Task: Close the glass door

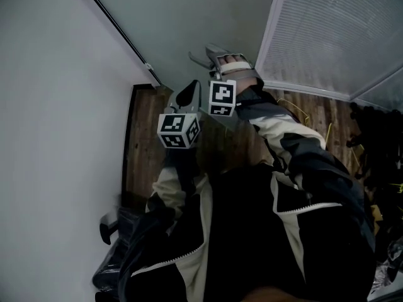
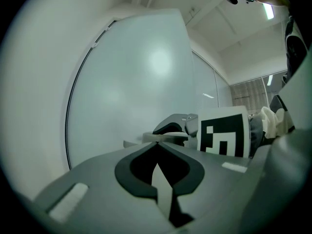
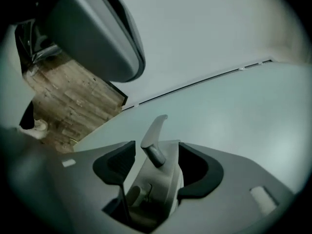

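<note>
**Item 1: glass door** [image 1: 195, 11]; frosted, pale grey-green; it filled the 12 o'clock part of the head view; a black seal [image 1: 119, 30] ran along its 9 o'clock side against a white wall [image 1: 50, 106]; slatted blinds [image 1: 327, 30] stood at 2 o'clock; a strip of wooden floor [image 1: 143, 150] showed at the door's foot.

**Item 2: door handle** [image 3: 155, 133]; grey lever on a pale plate, fixed to the door; in the right gripper view the lever rose toward 12 o'clock out of the gap between that gripper's jaws.

**Item 3: right gripper** [image 1: 211, 56]; carried at the end of a dark-and-cream sleeve [image 1: 283, 137]; it reached to the door at 12 o'clock in the head view; its jaws stood wide apart with the handle and its plate between them; whether the pads touched the plate could not be made out; in its own view the pane spread from 1 to 4 o'clock, with the floor at 10 o'clock.

**Item 4: left gripper** [image 1: 189, 94]; at 7 o'clock of the right one and just beside it; jaws closed together, tips meeting, nothing between them; in its own view the door lay ahead at 12 o'clock, and the right gripper's marker cube [image 2: 222, 133] sat at 3 o'clock.
</note>
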The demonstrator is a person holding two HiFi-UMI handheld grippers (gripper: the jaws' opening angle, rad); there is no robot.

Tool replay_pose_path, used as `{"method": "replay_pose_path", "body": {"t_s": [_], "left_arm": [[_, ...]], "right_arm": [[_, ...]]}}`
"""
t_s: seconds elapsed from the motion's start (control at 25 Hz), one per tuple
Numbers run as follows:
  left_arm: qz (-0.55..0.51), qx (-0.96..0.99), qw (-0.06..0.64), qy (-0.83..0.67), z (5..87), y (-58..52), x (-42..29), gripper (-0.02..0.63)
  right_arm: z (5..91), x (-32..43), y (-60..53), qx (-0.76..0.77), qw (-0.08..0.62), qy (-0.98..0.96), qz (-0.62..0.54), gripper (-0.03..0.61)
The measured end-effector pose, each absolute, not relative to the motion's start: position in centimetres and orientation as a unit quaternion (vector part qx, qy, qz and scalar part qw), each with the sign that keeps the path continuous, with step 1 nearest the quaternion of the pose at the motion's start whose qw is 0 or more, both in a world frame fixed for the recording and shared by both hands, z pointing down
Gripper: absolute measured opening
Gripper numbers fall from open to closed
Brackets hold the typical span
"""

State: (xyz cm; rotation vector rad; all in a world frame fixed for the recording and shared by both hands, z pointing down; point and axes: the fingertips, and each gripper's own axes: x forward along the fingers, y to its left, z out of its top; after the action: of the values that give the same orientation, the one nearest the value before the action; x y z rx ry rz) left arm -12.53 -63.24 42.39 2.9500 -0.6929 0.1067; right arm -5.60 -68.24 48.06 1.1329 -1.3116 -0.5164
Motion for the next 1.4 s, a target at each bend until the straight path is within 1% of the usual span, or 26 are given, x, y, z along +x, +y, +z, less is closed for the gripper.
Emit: {"method": "replay_pose_path", "body": {"t_s": [0.16,0.2,0.28,0.32,0.8,1.08,1.4], "left_arm": [[0.035,0.971,0.055,-0.230,42.5,-63.6,-13.1,0.006],[0.034,0.971,0.056,-0.230,42.5,-63.7,-13.2,0.006],[0.033,0.971,0.058,-0.228,42.5,-63.6,-13.4,0.006],[0.032,0.972,0.059,-0.227,42.5,-63.6,-13.4,0.006],[0.030,0.976,0.054,-0.210,42.2,-63.0,-12.9,0.006],[0.039,0.978,0.068,-0.195,42.9,-61.9,-10.1,0.006],[0.047,0.979,0.059,-0.190,42.7,-62.0,-6.4,0.006]], "right_arm": [[48.3,-5.0,-69.1,0.483,0.640,-0.548,-0.240,0.264],[48.5,-5.0,-69.2,0.478,0.647,-0.541,-0.247,0.236],[49.1,-5.1,-69.1,0.464,0.661,-0.530,-0.257,0.132],[49.3,-5.1,-69.0,0.461,0.664,-0.528,-0.261,0.126],[49.6,-2.4,-70.3,0.464,0.663,-0.532,-0.249,0.138],[49.7,2.9,-71.6,0.466,0.682,-0.510,-0.239,0.140],[49.7,10.1,-74.3,0.473,0.699,-0.481,-0.239,0.140]]}}
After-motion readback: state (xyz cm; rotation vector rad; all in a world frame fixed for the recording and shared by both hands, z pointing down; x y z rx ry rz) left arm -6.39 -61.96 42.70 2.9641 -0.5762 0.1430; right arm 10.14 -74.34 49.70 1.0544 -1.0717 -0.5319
